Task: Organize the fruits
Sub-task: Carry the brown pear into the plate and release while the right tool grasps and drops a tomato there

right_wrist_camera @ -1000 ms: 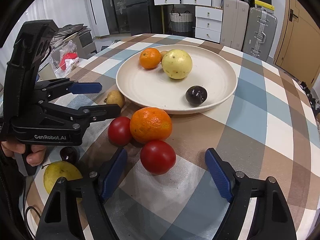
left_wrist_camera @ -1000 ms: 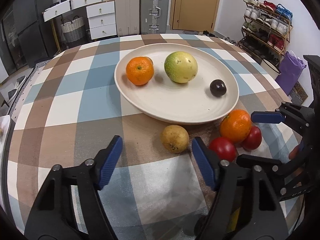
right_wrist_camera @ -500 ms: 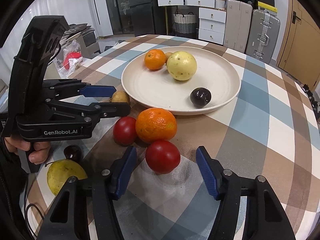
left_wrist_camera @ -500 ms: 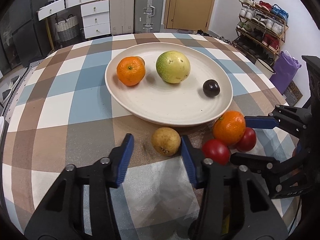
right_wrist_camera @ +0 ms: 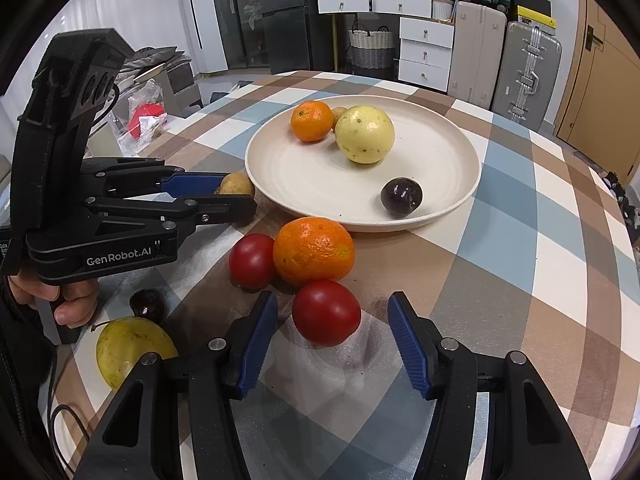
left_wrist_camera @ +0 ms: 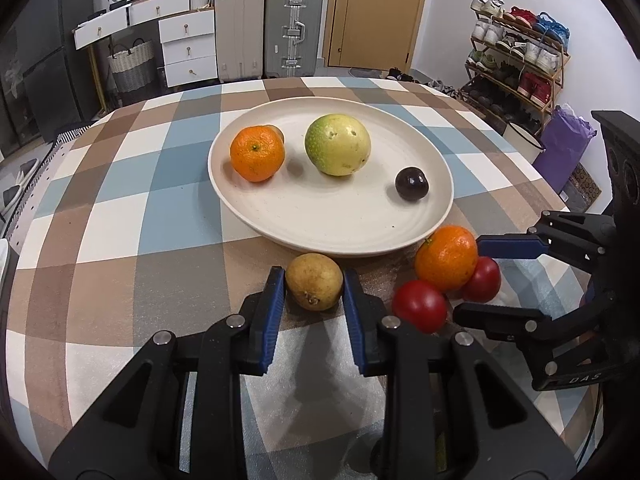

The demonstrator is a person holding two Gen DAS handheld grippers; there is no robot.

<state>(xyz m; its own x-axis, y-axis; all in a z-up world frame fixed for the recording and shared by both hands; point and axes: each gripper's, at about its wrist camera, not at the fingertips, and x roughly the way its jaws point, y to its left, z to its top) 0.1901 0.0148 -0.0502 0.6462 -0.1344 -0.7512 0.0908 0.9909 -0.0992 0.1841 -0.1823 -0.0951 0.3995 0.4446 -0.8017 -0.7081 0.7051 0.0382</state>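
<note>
- Left gripper [left_wrist_camera: 314, 286]: angled down toward the table, jaws closed in on the small brown pear [left_wrist_camera: 315, 281]; both blue pads touch its sides. The pear sits on the checked tablecloth [left_wrist_camera: 120, 208] just beside the near rim of the plate [left_wrist_camera: 240, 216].
- Left hand [right_wrist_camera: 68, 300]: seen from the right wrist view, curled round the gripper's handle at the table's edge, fingers wrapped under the black body.
- Right gripper [right_wrist_camera: 332, 322]: angled down, jaws partly open, having just narrowed; a red tomato [right_wrist_camera: 326, 312] lies between the pads. A gap shows on each side, wider on the right, so the pads do not press it.
- Loose fruit on the cloth: an orange [right_wrist_camera: 314, 250] just beyond that tomato and touching it; a second red tomato [right_wrist_camera: 252, 260] against the orange's left side.
- Beside the left hand: a dark cherry-like fruit [right_wrist_camera: 147, 305] and a yellow-green fruit [right_wrist_camera: 132, 348], both on the cloth.
- Plate contents: mandarin [left_wrist_camera: 257, 153], large yellow-green fruit [left_wrist_camera: 337, 145], dark round fruit [left_wrist_camera: 412, 184] near the right rim; a small brown fruit [right_wrist_camera: 339, 113] shows partly behind the mandarin.
</note>
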